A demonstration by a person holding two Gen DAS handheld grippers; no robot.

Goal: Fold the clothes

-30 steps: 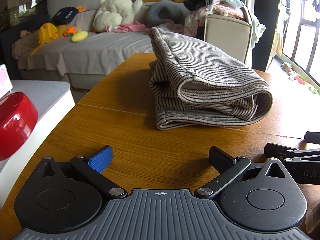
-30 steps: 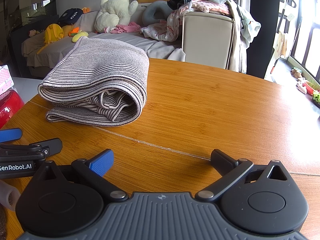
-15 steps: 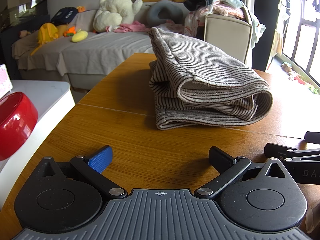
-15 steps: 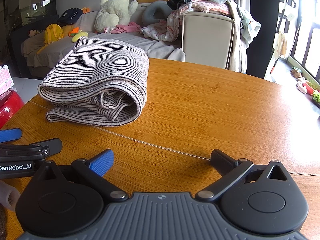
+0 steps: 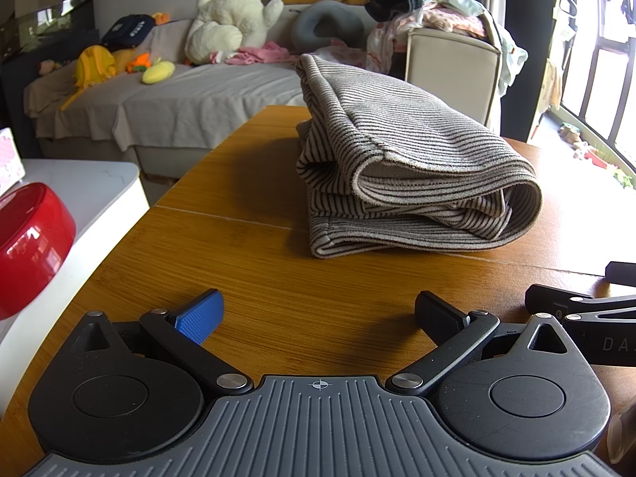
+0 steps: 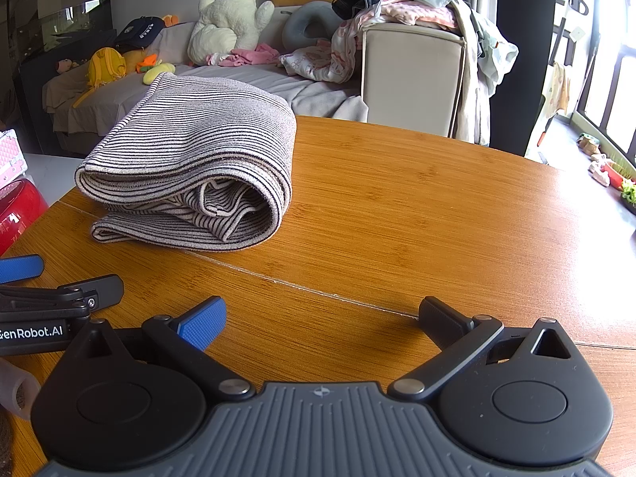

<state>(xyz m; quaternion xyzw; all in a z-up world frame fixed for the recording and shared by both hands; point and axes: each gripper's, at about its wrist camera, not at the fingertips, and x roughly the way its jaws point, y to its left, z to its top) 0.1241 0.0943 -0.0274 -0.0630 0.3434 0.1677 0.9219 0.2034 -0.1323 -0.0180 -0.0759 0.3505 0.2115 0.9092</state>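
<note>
A grey garment with thin dark stripes [image 5: 401,167] lies folded in a thick bundle on the wooden table [image 5: 246,278]; it also shows in the right wrist view [image 6: 198,175]. My left gripper [image 5: 318,314] is open and empty, low over the table, short of the bundle. My right gripper [image 6: 322,318] is open and empty, to the right of the left one, with the bundle ahead on its left. Each gripper shows at the edge of the other's view.
A red bowl [image 5: 28,246] sits on a white side table [image 5: 99,190] at the left. A sofa [image 5: 190,95] with plush toys and a chair [image 6: 413,75] piled with clothes stand beyond the table. Bare wood lies right of the bundle [image 6: 437,206].
</note>
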